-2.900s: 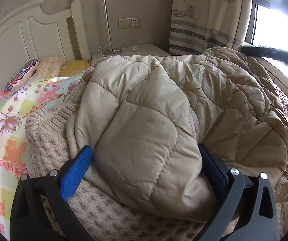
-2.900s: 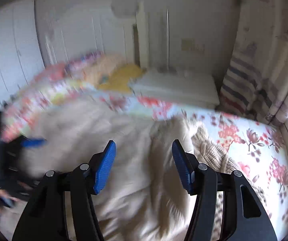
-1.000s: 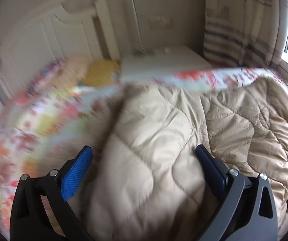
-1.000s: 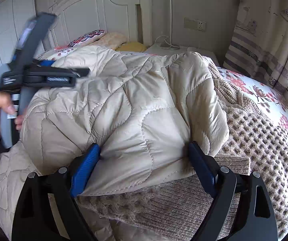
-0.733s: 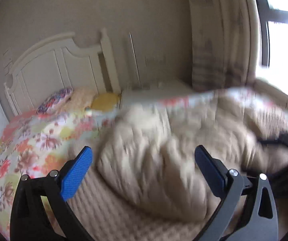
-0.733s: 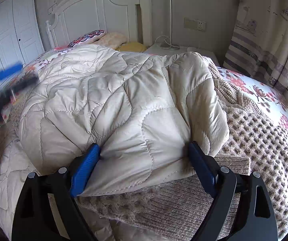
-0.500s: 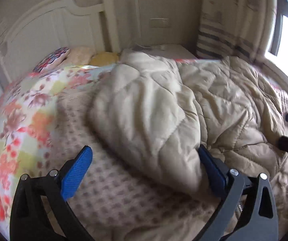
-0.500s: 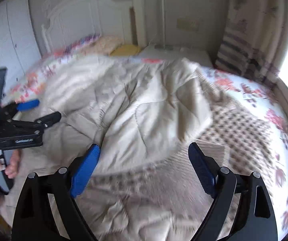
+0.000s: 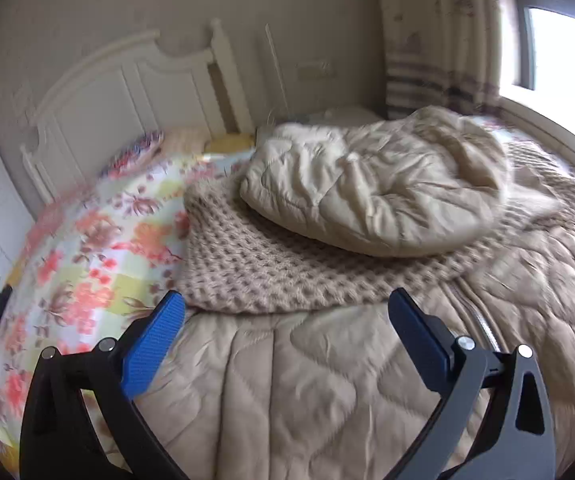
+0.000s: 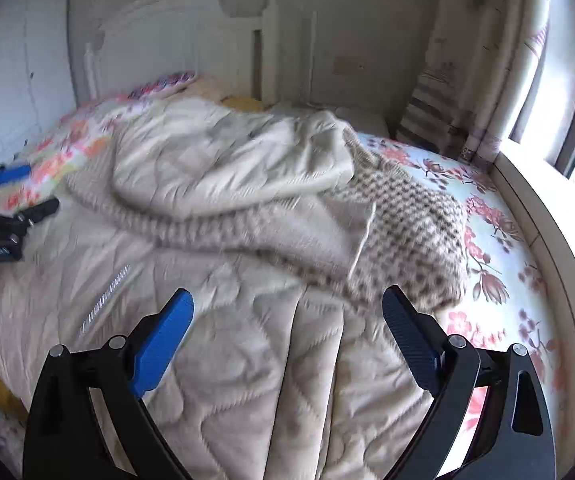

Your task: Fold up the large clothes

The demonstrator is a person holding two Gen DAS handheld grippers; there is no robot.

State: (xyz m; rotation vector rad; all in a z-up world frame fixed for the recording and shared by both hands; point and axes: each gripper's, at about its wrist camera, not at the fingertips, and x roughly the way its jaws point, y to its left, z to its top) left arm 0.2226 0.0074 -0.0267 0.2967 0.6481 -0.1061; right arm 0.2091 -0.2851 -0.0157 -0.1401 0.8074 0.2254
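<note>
Both grippers have let go of the quilted coat since a second ago and pulled back toward the near edge of the bed. Left gripper (image 9: 285, 322): fingers (image 9: 153, 346) spread wide, nothing between them, hovering over the coat's lower panel. Right gripper (image 10: 287, 320): fingers (image 10: 409, 344) likewise spread wide and empty, over the same panel further to the right.

Beige quilted coat (image 9: 327, 380) lies across the bed; its near part is spread flat, with a zipper line (image 9: 483, 326) running along it on the left-wrist view. Past that, a tan waffle-knit collar or lining (image 9: 255, 264) crosses the garment. On top of the knit rests the folded-over upper part of the coat (image 9: 371, 188), bunched and rumpled. Right-wrist view is motion-blurred, so the exact fold edges are hard to read there; the knit (image 10: 411, 216) appears to stick out to the right of the folded part.

Floral bedsheet (image 9: 87, 248) shows left of the coat and, on the right-wrist view, to its right (image 10: 499, 248). Further back: pillows (image 9: 135, 152), white headboard (image 9: 119, 92), bedside stand (image 9: 351, 114), striped curtain (image 9: 431, 80), bright window (image 9: 563, 52).
</note>
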